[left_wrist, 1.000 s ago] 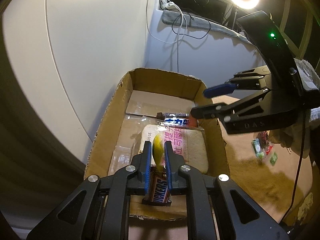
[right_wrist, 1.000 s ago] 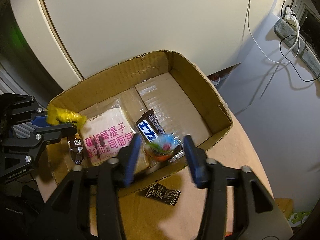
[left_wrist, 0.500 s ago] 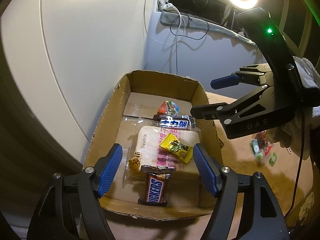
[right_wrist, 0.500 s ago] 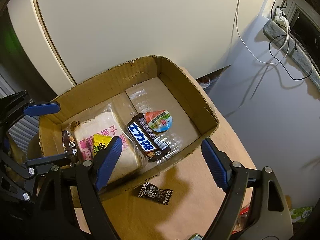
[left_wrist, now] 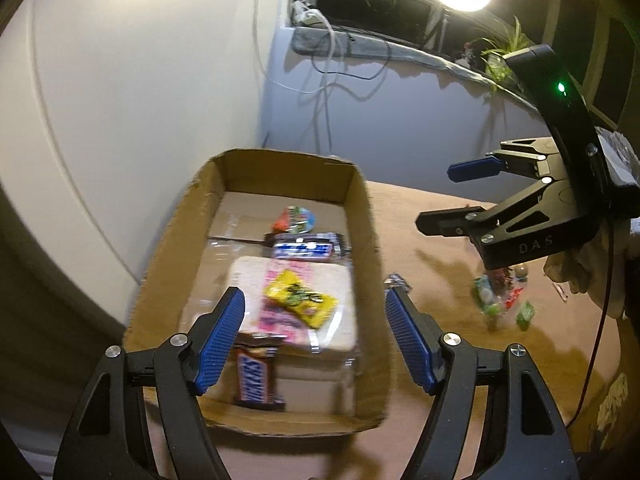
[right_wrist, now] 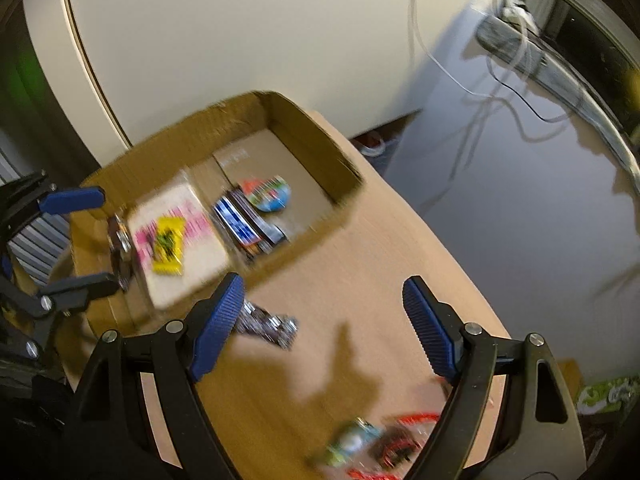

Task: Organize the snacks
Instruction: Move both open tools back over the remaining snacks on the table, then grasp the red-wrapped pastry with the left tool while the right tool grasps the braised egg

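1. The snacks I see are small and bright: a yellow packet, a brown chocolate bar, a dark bar with a blue label and a round colourful sweet.
2. All four lie in the cardboard box on the table; the yellow packet rests on a bagged bread slice.
3. More wrapped snacks lie loose on the table, apart from the box.
4. My left gripper and right gripper both stand wide, holding nothing.

Blurred loose snacks lie partly cut off.
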Demonstrator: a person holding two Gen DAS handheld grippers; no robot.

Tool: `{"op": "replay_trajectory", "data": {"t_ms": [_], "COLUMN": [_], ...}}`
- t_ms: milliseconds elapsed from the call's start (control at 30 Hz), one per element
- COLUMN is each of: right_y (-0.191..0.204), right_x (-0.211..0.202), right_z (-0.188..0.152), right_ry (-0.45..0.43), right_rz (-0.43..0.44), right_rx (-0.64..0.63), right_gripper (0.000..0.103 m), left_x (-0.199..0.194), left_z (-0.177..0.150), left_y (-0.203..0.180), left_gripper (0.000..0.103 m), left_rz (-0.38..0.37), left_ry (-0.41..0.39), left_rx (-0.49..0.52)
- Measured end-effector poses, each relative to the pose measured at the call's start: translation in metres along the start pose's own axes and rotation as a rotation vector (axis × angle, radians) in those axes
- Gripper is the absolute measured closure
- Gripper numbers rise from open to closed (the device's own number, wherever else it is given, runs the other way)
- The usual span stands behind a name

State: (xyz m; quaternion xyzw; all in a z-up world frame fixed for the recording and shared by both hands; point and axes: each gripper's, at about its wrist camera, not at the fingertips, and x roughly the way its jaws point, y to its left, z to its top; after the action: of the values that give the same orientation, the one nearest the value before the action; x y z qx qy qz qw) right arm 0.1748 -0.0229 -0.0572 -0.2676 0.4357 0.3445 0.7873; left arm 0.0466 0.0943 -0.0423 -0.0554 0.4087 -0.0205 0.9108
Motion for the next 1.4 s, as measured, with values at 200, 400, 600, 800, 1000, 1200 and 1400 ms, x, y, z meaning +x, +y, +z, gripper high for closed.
{"op": "replay_trajectory", "data": {"t_ms": [200, 400, 600, 800, 1000, 1200, 1400], "right_y": [-0.035, -0.077, -0.107, -0.124, -0.134, -0.142, -0.138], "right_x": [-0.015, -0.029, -0.037, -0.037, -0.030, -0.021, -0.013], "right_z": [-0.039, -0.085, -0.122, -0.150, -0.168, -0.177, -0.178], "right_ry": [0.026, 0.058, 0.088, 0.119, 0.127, 0.121, 0.125], "right_rz": [-0.064, -0.120, -0.154, -0.148, -0.101, -0.064, -0.017], "right_rx": [0.054, 0.141, 0.202, 0.239, 0.264, 0.269, 0.252], "right_gripper": [0.019, 0.019, 0.019, 0.019, 0.019, 0.019, 0.022], "left_x": [0.005, 0.014, 0.024, 0.038, 0.059, 0.083, 0.100], "left_z": [0.001, 0.001, 0.002, 0.003, 0.004, 0.006, 0.006], "left_y": [-0.029, -0.061, -0.092, -0.119, -0.146, -0.164, -0.178], "left_gripper": [0.030, 0.030, 0.030, 0.030, 0.030, 0.032, 0.041], "left_rz": [-0.036, -0.083, -0.128, -0.169, -0.212, -0.231, -0.254], "left_ry": [0.009, 0.029, 0.049, 0.076, 0.118, 0.160, 0.198], "left_rx": [0.041, 0.078, 0.115, 0.131, 0.142, 0.140, 0.148]}}
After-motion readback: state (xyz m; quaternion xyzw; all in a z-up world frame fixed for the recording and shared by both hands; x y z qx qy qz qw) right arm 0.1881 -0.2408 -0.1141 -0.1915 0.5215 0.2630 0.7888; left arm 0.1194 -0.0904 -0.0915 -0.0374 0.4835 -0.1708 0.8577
